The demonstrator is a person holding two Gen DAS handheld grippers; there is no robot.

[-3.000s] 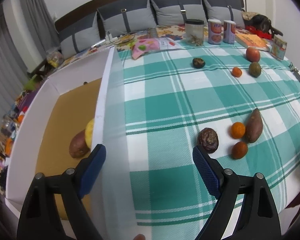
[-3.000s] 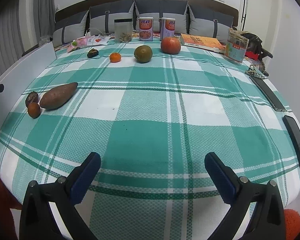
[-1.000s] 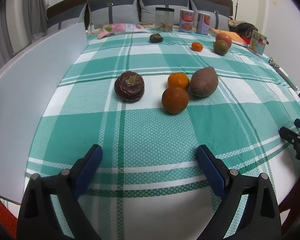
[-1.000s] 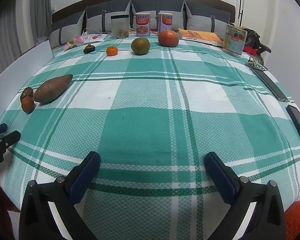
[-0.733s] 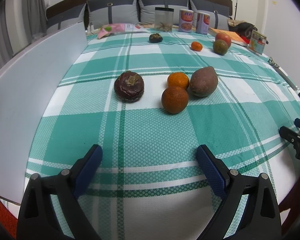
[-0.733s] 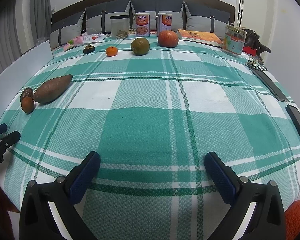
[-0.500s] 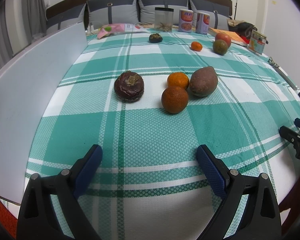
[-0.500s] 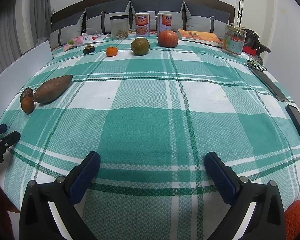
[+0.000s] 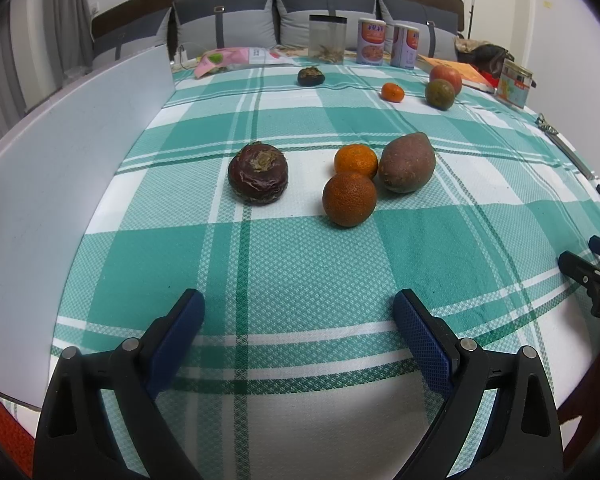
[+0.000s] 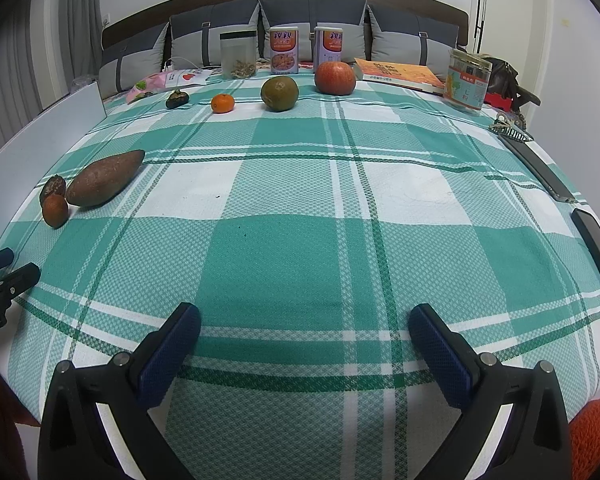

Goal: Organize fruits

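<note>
Left wrist view shows my left tongs [image 9: 298, 316] spread wide and empty, low over the green plaid table [image 9: 300, 272], pointed at the near cluster in the middle of the frame: a dark wrinkled fruit [image 9: 258, 178] standing apart to the left, then two oranges, the nearer orange [image 9: 349, 199] touching or nearly touching the farther orange [image 9: 356, 159], with a sweet potato [image 9: 407, 162] close against them on the right. Along the left edge runs a white box wall [image 9: 60, 184]; I cannot see inside it from here. In the upper part of the right wrist frame sits a second row: a small dark fruit [image 10: 177, 99], a small orange [image 10: 222, 103], a green fruit [image 10: 279, 93] and a red apple [image 10: 335, 77], each spaced apart. My right tongs [image 10: 304, 334] are likewise released, holding nothing, over bare cloth. I judge this to be the approach before a pick. Next I would ease the left tongs forward and centre them on the dark wrinkled fruit, since it has clear space on both sides; the nearer orange would need care not to knock its neighbours.
</note>
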